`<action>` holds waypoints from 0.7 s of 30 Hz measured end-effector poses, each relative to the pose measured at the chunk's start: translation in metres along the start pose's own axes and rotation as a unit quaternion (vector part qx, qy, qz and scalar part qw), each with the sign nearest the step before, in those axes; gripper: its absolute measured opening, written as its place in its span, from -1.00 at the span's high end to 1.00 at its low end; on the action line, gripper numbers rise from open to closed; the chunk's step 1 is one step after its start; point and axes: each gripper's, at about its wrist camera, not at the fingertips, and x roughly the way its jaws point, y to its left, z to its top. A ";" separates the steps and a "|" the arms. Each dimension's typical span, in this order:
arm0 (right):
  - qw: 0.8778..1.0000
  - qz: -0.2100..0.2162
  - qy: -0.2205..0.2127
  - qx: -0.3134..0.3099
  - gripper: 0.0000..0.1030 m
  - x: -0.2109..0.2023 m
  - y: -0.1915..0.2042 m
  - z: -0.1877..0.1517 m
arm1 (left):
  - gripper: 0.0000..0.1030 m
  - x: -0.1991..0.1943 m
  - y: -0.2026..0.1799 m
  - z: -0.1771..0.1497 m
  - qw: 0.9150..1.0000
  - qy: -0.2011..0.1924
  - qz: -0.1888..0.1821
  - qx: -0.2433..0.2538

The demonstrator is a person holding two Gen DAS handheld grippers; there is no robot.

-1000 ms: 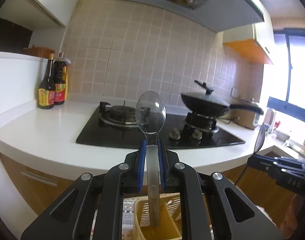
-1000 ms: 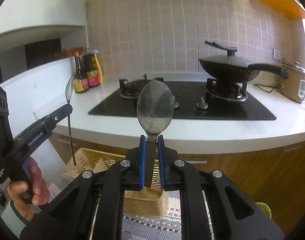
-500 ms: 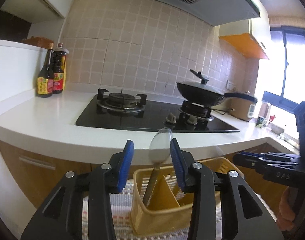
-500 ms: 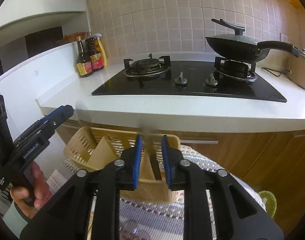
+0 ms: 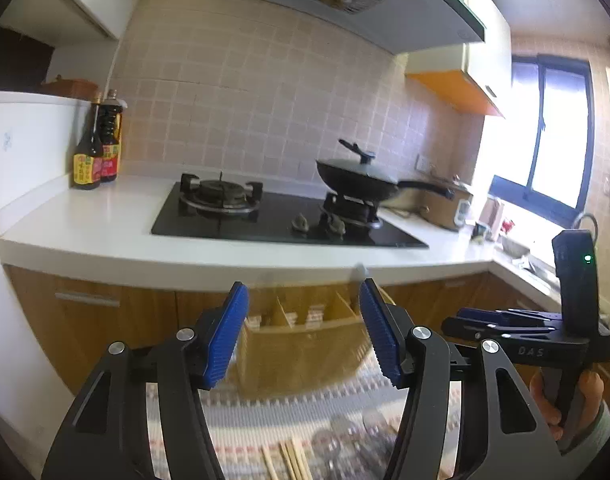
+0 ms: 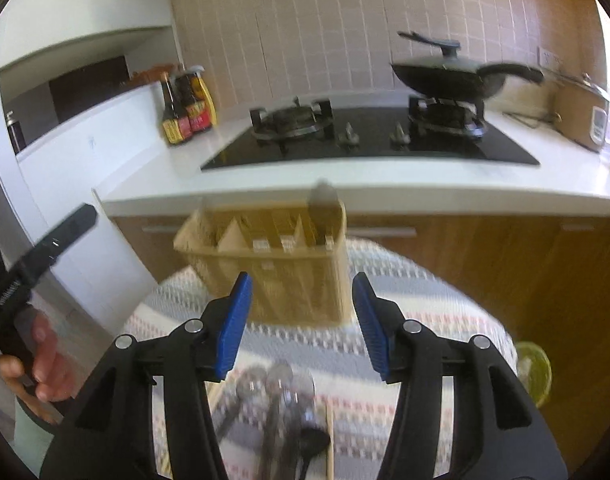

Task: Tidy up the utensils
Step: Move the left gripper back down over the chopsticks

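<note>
Both grippers are spread wide and grip nothing. The left gripper (image 5: 303,326) hovers over a striped mat (image 5: 265,420), its blue pads framing a tan plastic caddy (image 5: 305,344) that stands on the mat in front of a white counter (image 5: 85,232). The right gripper (image 6: 301,320) faces the same caddy (image 6: 273,276) from the other side. A spoon (image 6: 324,200) stands roughly upright in the caddy's right-hand compartment, bowl up and handle down, blurred. Near the right gripper's base, a cluster of spoons (image 6: 277,392) lies on the mat, their long axes running toward the camera, bowls pointing at the caddy. Chopsticks (image 5: 289,460) lie on the mat below the left gripper, pointing away from the camera.
</note>
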 end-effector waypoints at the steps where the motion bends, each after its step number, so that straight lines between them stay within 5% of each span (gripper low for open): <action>1: 1.000 -0.008 0.017 -0.001 0.06 0.001 -0.001 -0.007 | -0.09 -0.004 -0.003 -0.004 1.000 0.008 0.001 0.003; 10: 0.989 -0.004 0.145 0.014 0.18 0.026 -0.014 -0.079 | -0.06 -0.003 0.007 -0.057 0.993 0.113 0.019 -0.004; 14: 0.983 0.024 0.181 0.029 0.30 0.041 -0.011 -0.100 | -0.04 0.016 0.028 -0.089 0.979 0.198 0.023 -0.031; 21: 0.978 0.036 0.204 0.016 0.34 0.076 0.007 -0.097 | 0.29 0.048 0.052 -0.131 0.951 0.305 0.013 -0.049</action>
